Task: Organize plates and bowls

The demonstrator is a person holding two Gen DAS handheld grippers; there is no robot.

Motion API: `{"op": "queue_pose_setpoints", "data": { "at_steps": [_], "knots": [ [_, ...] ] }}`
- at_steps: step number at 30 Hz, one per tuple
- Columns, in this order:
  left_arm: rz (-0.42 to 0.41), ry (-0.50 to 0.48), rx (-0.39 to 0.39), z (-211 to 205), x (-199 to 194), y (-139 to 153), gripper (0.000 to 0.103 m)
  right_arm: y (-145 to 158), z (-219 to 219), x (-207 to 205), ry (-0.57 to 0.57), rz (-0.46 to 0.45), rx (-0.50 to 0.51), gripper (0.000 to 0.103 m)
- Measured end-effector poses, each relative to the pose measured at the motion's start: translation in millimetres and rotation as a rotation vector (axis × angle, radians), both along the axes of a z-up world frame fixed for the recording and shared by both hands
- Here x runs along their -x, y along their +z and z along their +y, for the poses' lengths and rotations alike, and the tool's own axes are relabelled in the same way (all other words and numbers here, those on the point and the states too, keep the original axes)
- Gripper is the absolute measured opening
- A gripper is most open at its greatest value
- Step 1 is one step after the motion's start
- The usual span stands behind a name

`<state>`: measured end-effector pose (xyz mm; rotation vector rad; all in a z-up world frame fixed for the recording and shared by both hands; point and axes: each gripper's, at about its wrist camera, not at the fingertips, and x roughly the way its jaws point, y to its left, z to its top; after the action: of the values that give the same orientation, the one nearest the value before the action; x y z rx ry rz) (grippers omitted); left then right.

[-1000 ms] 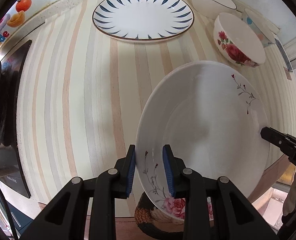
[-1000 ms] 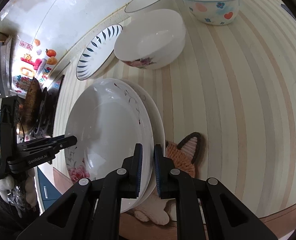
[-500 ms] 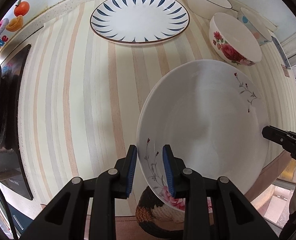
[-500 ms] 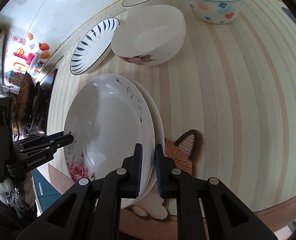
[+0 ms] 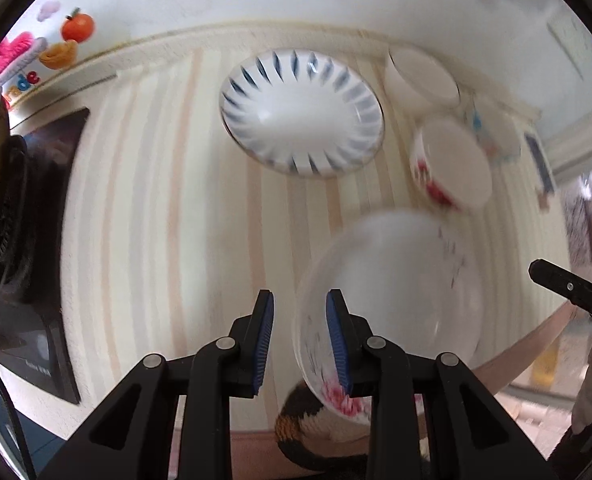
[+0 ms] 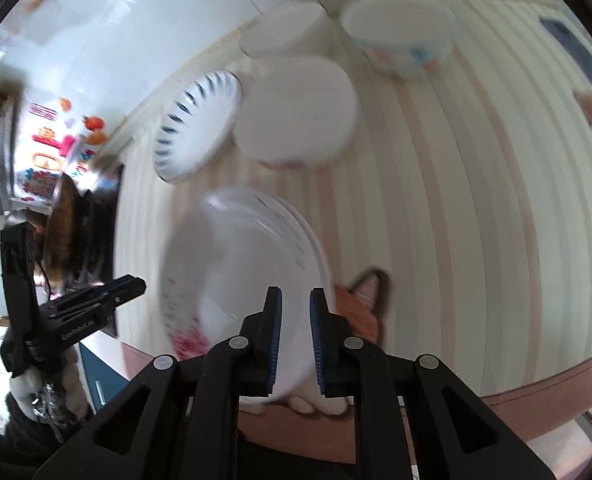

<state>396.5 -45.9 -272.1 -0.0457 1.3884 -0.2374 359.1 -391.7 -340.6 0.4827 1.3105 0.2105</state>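
Above the striped worktop [image 5: 144, 220], the stacked rose plates [image 5: 392, 296] lie released, both the left tool [image 5: 299, 338] and the opening right tool [image 6: 296, 336] are seen empty, and the blue-petal plate [image 5: 302, 114] is judged next.

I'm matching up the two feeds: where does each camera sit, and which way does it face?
Left wrist: on the left gripper, facing steeply down at the counter; the right gripper's tip shows at the right edge.
Right wrist: on the right gripper, jaws opening, facing down; the left gripper and gloved hand show at left.
Shared: rose plate, blue plate, bowls.
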Motion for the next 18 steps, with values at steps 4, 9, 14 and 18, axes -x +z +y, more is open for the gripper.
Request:
{"op": "queue_pose_setpoints", "data": {
  "at_steps": [4, 9, 14, 18],
  "knots": [
    [0.002, 0.071, 0.001, 20, -47, -3, 0.025, 37, 19, -39, 0.014, -0.065, -0.060, 0.031],
    [0.066, 0.140, 0.023, 36, -101, -35, 0.025, 47, 51, -117, 0.005, -0.109, -0.047, 0.031],
    [0.066, 0.100, -0.016, 24, -148, -64, 0.025, 14, 80, -194, -0.008, -0.057, 0.013, 0.031],
    [0.061, 0.064, -0.073, 15, -167, -81, 0.025, -17, 87, -234, -0.018, -0.009, 0.073, 0.031]
  ]
}}
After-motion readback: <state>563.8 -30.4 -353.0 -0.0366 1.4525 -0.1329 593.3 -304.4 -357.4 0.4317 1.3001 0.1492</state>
